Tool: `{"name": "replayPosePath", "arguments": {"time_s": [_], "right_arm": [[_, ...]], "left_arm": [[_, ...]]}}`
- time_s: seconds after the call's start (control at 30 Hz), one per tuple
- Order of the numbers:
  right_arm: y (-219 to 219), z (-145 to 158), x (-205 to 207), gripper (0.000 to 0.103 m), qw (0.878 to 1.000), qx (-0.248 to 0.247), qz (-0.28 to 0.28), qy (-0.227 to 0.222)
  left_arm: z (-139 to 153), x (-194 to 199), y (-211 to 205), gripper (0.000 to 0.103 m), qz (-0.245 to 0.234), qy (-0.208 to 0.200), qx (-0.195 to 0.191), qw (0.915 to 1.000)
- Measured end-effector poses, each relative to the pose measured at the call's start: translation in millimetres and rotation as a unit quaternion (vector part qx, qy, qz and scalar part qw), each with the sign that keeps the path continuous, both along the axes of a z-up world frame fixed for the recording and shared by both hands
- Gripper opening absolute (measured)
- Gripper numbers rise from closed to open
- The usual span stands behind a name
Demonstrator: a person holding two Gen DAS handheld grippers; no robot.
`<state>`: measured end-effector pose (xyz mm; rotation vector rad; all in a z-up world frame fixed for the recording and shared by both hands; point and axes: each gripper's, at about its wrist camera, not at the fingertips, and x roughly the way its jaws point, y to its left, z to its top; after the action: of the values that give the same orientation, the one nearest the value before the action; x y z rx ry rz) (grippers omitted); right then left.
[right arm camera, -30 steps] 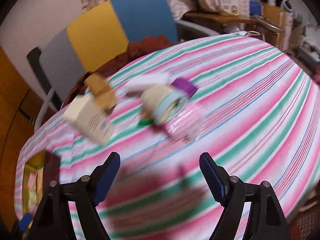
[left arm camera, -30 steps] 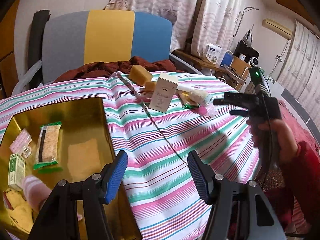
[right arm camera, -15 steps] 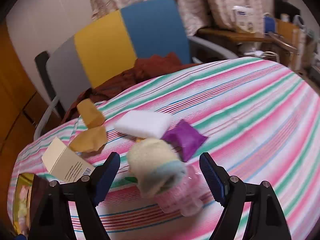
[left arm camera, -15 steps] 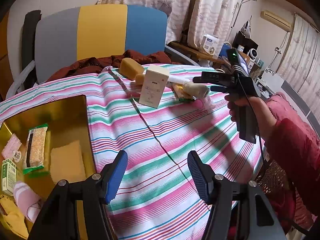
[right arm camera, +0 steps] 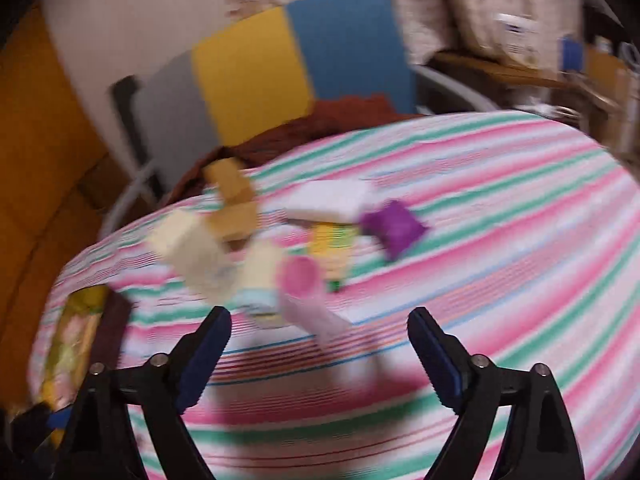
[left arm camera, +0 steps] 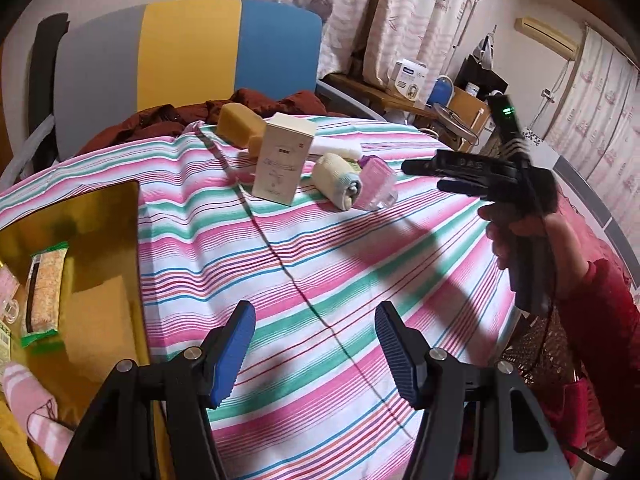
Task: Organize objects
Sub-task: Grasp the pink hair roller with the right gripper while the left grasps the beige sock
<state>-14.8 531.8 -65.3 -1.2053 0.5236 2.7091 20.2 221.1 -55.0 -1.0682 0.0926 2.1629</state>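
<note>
- Clutter is lying bunched on the striped tablecloth (left arm camera: 328,264): a cream box (left arm camera: 285,159) is standing upright, and it serves as landmark here.
- Just right of the box a rolled cream sock (left arm camera: 338,179) and a pink packet (left arm camera: 376,184) are lying side by side; behind the box two tan sponges (left arm camera: 239,125) and a white block (right arm camera: 332,200) are sitting.
- The right gripper (right arm camera: 319,356) is opening its jaws wide with nothing between them, hovering short of the sock and packet.
- The left gripper (left arm camera: 315,354) is holding its jaws moderately apart and empty, over bare cloth well in front of the box.
- The right wrist view is smearing badly, so outlines there are hard to make out.
- Left of the box a gold tray (left arm camera: 100,220) is running off the frame edge, holding a green-edged snack pack (left arm camera: 42,292) and a pink sock (left arm camera: 28,408).
- Open cloth is stretching between the box and both grippers.
</note>
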Motion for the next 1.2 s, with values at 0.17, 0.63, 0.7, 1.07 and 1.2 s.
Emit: {"name": "replayPosePath", "arguments": {"time_s": [0.17,0.63,0.7,1.07,1.2], "right_arm": [[12.5,-19.5,-15.1,0.091,0.998,-0.039,-0.030,-0.031],[22.6,-44.1,-35.9,0.038,0.985,-0.167,-0.036,-0.025],[27.1,-44.5,-28.1,0.038,0.984,-0.171,-0.050,-0.032],[49.1,-51.9,-6.9,0.038,0.965,-0.240,-0.092,-0.046],[53.0,-55.1,-5.7,0.038,0.960,-0.257,-0.096,-0.046]], "left_arm": [[-3.2,-4.2,6.8,0.063,0.002,-0.011,0.000,0.9999],[-22.9,-47.5,69.2,0.063,-0.005,-0.071,0.015,0.9973],[-27.4,-54.0,84.1,0.063,-0.006,-0.082,0.016,0.9965],[-41.6,-113.5,158.3,0.066,0.027,-0.178,0.085,0.9800],[-46.6,-133.2,171.2,0.066,0.048,-0.204,0.099,0.9727]]}}
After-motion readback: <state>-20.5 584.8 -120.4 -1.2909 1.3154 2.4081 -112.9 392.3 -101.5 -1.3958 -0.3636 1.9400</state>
